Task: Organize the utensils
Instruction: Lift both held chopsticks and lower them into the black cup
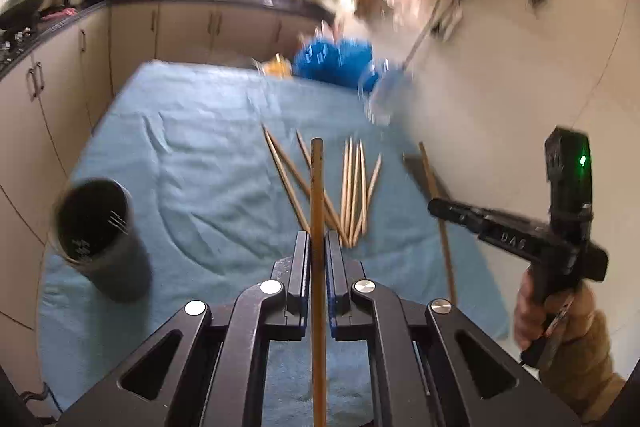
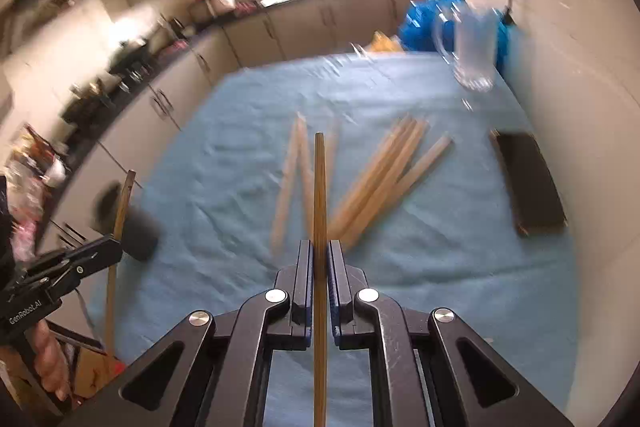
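Chopsticks: one clamped upright between the shut fingers of the left hand-held gripper [image 1: 319, 243], one likewise in the right hand-held gripper [image 2: 319, 251]. Both raised above the bench [image 1: 168, 155] with its blue cloth. Beyond the fingertips, loose chopsticks [image 1: 348, 195] in a fan, roughly nine; blur prevents a sure count. Black cup [image 1: 100, 227] left, upright. Flat black case [image 2: 530, 183] right. Clear glass jug [image 2: 474, 47] at far edge.

Wooden chopsticks [image 1: 352, 195] loose on blue cloth, black cylindrical holder [image 1: 100, 231] upright beside.
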`<state>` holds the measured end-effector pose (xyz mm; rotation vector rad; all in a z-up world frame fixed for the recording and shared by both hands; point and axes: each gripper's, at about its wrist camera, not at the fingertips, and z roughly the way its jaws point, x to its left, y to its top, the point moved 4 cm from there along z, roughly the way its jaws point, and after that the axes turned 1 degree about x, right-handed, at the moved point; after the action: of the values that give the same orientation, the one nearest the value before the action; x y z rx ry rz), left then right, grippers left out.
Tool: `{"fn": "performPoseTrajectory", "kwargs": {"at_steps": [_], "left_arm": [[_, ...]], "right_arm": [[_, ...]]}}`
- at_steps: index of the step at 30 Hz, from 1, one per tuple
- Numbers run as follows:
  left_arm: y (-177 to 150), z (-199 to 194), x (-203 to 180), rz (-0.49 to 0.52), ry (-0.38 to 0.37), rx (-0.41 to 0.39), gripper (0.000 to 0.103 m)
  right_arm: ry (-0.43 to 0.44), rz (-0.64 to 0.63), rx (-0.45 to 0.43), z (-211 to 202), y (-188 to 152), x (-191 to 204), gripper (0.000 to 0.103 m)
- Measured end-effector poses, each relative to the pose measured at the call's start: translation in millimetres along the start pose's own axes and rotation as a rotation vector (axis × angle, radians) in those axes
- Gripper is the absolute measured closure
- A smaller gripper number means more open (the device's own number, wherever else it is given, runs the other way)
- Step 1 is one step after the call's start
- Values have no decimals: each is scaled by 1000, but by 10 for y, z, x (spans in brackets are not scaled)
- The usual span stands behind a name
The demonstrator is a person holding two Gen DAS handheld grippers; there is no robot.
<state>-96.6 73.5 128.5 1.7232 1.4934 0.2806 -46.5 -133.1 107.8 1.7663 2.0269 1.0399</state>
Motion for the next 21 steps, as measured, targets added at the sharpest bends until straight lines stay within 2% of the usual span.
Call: {"fn": "performPoseTrajectory", "kwargs": {"at_steps": [4,6,9,13,16,21], "left_arm": [[288,-415,239,-37,38,-134,96],[463,-613,432,-52,102,-218,96],[693,-779,716,-89,171,-308,96],[918,-851,1101,-166,225,-398,96],[1045,-787,1366,-200,259,-450,96],[1135,-558,1660,-230,270,-472,96]], "right_arm": [[103,-12,-89,-128,242,407,96],[158,-24,-132,-125,401,677,96],[264,-25,-193,-20,648,1140,96],[386,1,-232,251,907,1613,96],[419,8,-270,447,1049,1904,96],[410,25,-337,853,1205,2197,96]]}}
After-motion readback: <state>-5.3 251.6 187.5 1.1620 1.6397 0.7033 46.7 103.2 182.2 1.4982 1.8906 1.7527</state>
